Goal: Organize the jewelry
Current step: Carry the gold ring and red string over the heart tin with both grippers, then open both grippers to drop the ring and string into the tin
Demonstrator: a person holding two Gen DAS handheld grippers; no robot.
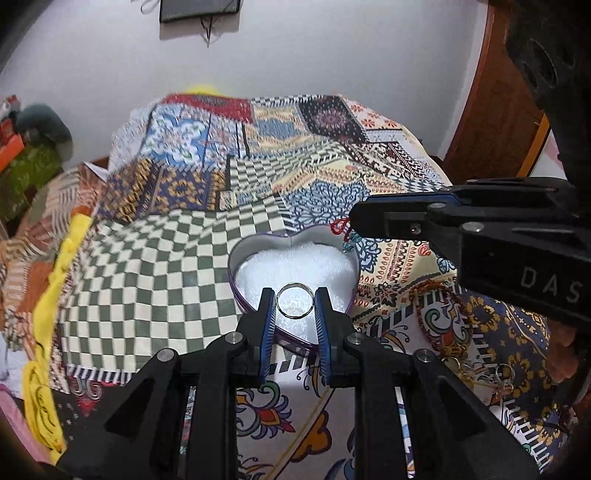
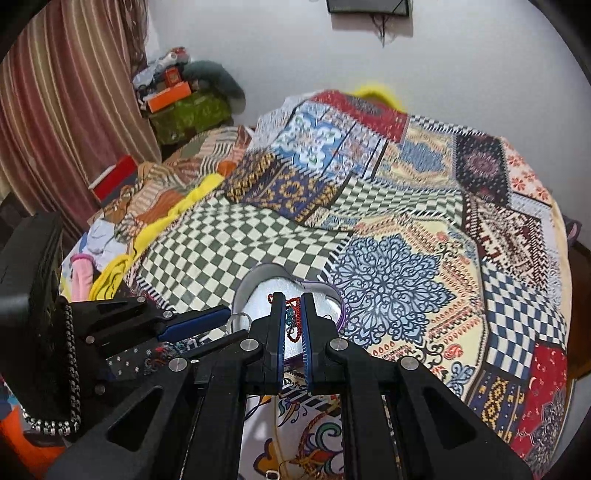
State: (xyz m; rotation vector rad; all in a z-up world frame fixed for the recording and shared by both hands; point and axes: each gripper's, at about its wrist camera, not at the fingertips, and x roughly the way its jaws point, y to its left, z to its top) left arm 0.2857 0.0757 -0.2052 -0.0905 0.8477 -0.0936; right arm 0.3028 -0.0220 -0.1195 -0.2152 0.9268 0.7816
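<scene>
Squarely between the left gripper's point(image 1: 294, 303) two blue-padded fingers sits one silver ring point(image 1: 294, 300), pinched at both sides and held over the near part of one heart-shaped tin point(image 1: 236, 271) whose inside is lined with white padding. Just past the tin's far right lobe, the right gripper point(image 2: 293, 318) is clamped on one red beaded piece point(image 2: 294, 325) with a bluish bit in it, which dangles between the narrow-set pads above the tin's rim point(image 2: 341, 314); from the left wrist camera its red loop point(image 1: 341, 226) shows at that gripper's tip. Right of the tin, on the patchwork bedspread point(image 1: 166, 258), lie a beaded strand point(image 1: 439, 295) and a small heap of gold-toned jewelry point(image 1: 476, 365), too tangled to count. Farther out, one yellow cloth point(image 1: 51, 295) runs along the bedspread's left edge, and one dark frame point(image 1: 199, 9) hangs on the white wall.
</scene>
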